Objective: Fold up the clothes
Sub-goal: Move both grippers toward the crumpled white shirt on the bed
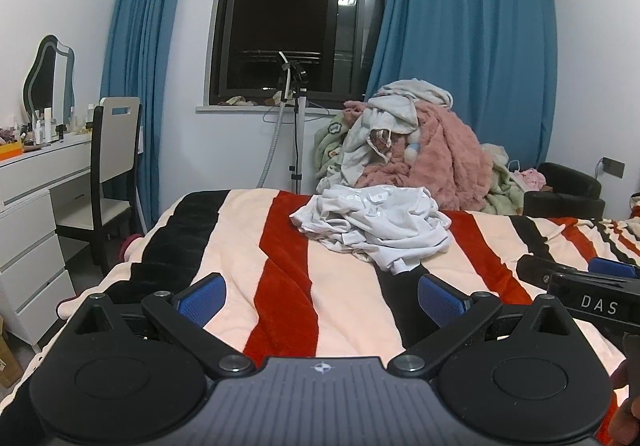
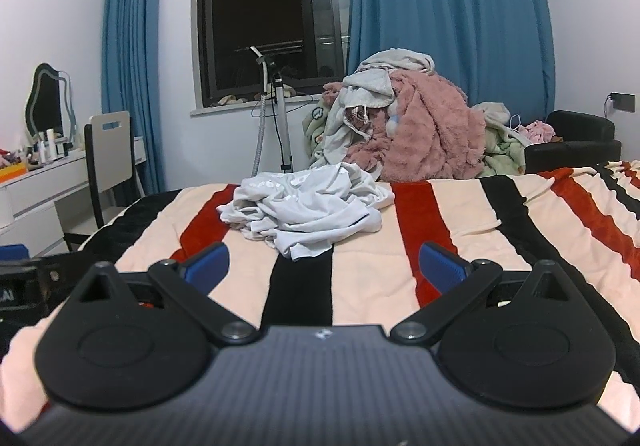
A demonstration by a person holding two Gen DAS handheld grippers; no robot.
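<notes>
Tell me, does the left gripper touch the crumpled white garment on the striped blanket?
Apart. In the left wrist view, bare striped blanket separates the open left gripper from the crumpled white garment.

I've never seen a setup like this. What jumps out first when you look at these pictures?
A crumpled white garment lies in the middle of a bed covered by a red, black and cream striped blanket. Behind it a big pile of clothes topped with pink fleece rises between blue curtains. Both grippers' blue pads stand wide open, empty.

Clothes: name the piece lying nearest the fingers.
The crumpled white garment alone on the striped bedspread; the other clothes are heaped behind the bed.
</notes>
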